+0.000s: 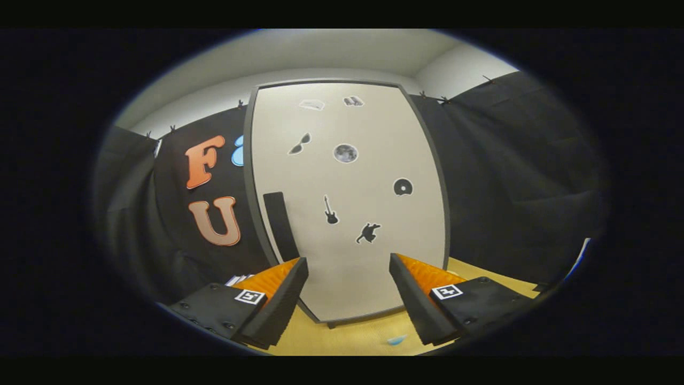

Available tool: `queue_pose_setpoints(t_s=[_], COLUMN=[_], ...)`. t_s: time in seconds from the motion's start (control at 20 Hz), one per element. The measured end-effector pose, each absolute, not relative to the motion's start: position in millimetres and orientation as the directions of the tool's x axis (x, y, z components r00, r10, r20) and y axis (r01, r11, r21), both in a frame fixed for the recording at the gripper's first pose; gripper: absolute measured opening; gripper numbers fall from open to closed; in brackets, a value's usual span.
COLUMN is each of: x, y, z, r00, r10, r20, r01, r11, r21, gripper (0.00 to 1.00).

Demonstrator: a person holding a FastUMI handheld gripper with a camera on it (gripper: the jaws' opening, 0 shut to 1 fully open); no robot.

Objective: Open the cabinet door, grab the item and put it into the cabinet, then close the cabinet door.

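Handle: a dark upright handle (281, 224) sits on the left side of the door, just beyond the left finger of the tool.
Cabinet door: the pale door (347, 203), dotted with small stickers, stands shut and faces the tool from close by.
Tool: the tool (348, 267) is spread wide with nothing between its fingers, pointed at the lower part of the door.
Bench: a yellow bench (368, 334) carries the cabinet; a small blue scrap (397, 339) lies near, between the fingers.
Item: I cannot tell where the item to be stored is.
Progress: by my judgement nothing is done yet; opening, loading and closing all remain.
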State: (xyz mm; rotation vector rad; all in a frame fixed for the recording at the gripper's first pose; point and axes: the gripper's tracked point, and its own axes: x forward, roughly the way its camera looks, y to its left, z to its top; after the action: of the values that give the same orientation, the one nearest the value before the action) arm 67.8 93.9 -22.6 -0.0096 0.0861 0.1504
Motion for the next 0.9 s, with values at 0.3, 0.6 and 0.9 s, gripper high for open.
queue_pose_setpoints(t_s=[0.3,0.6,0.9], x=[105.5,136.5,155.5], y=[138.5,179.5,197.4], z=[-36.0,-26.3,-29.7], r00=[0.964,0.947,0.935], r10=[0.222,0.288,0.310], r20=[-0.146,-0.140,-0.170], r01=[-0.226,-0.299,-0.325], r11=[0.974,0.952,0.943], r21=[-0.010,-0.068,-0.067], gripper=[0.98,0.98,0.79])
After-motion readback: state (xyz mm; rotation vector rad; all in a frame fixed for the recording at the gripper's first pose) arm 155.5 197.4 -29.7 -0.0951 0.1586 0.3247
